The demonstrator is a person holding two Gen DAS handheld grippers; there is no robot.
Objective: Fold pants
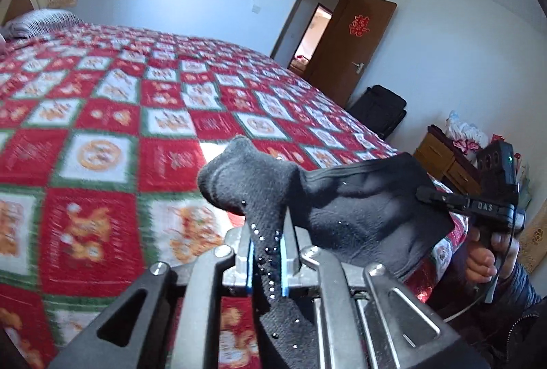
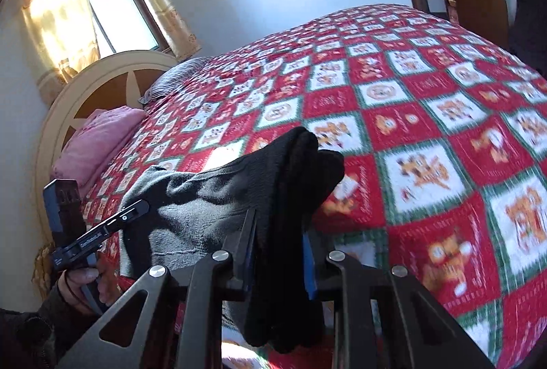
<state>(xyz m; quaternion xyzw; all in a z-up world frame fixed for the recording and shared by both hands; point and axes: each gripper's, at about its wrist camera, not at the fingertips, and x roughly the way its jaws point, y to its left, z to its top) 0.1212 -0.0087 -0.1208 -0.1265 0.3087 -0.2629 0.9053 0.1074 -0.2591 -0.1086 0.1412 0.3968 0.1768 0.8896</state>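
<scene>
Bedroom w/ red quilted bed (image 1: 102, 129). Black pants (image 1: 342, 198) are held bunched above the bed, pinched by left tongs (image 1: 266, 252) & right tongs (image 2: 278, 252). Folding is judged barely begun; laying flat remains.

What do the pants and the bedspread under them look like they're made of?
Pants: black, matte fleece-like knit, judging by the fuzzy nap and soft, thick folds; exact fibre unclear. Bedspread: red, white and green checked cloth with a towel-like, fuzzy pile, likely woven terry or cotton, though motion blur leaves that open.
</scene>
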